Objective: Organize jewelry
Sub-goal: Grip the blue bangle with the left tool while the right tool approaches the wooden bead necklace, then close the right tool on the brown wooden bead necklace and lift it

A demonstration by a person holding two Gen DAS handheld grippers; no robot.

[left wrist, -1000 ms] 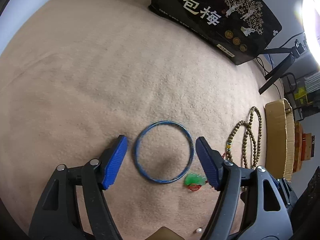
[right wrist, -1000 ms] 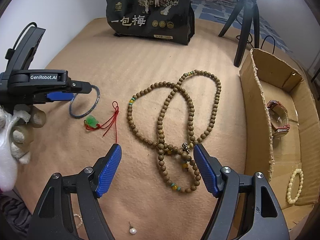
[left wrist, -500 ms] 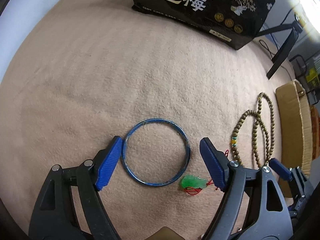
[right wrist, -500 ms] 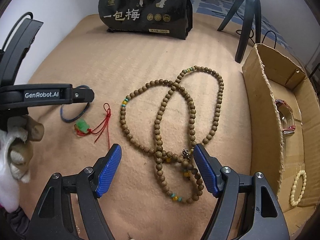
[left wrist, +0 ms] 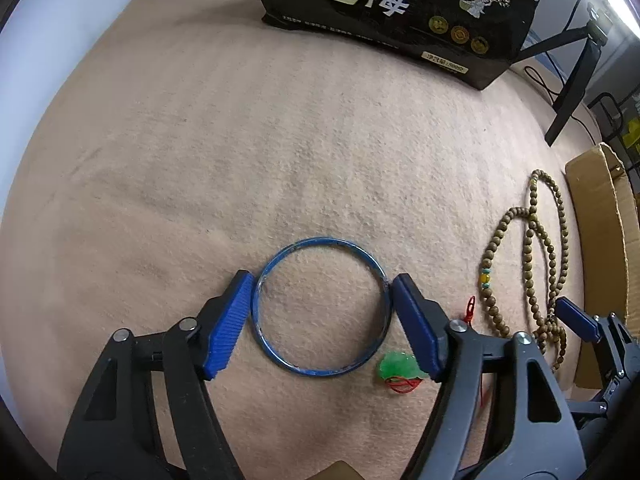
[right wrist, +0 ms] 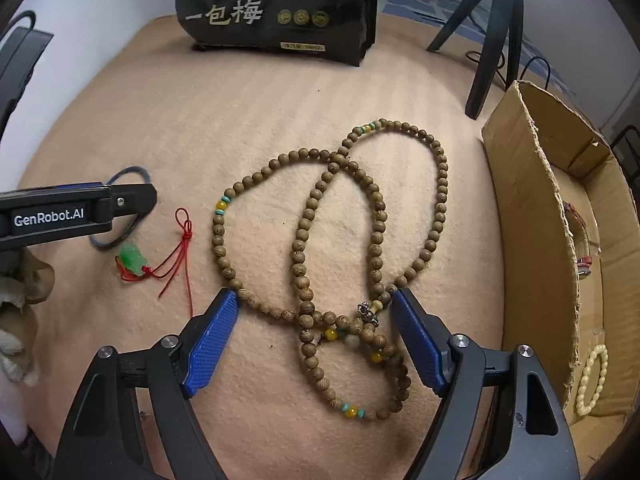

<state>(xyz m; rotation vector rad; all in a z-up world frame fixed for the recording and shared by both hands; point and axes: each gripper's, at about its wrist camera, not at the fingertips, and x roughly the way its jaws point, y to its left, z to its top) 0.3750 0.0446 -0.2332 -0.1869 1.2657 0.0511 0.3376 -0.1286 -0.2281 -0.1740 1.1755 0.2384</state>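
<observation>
Between the ribbed royal-blue pads of the black left tongs (left wrist: 320, 320) lies a thin round bangle of scuffed dark-blue metal (left wrist: 320, 308), and just by the right-hand pad a bright green carved pendant on red knotted cord (left wrist: 398, 366). Between the blue pads of the black right tongs (right wrist: 314, 338) runs a long strand of speckled brown wooden beads (right wrist: 372, 248) broken by yellow and turquoise ones. Everything rests on a plain beige felt cloth (left wrist: 240, 140), with a black pouch printed with cream characters and gold medallions (right wrist: 280, 4) ahead of both tongs.

Both wrist views look steeply down, close over the tan blanket (left wrist: 320, 140). Shared: black bag (right wrist: 276, 4) at top, bead necklace (left wrist: 536, 264), green pendant (right wrist: 132, 260).
</observation>
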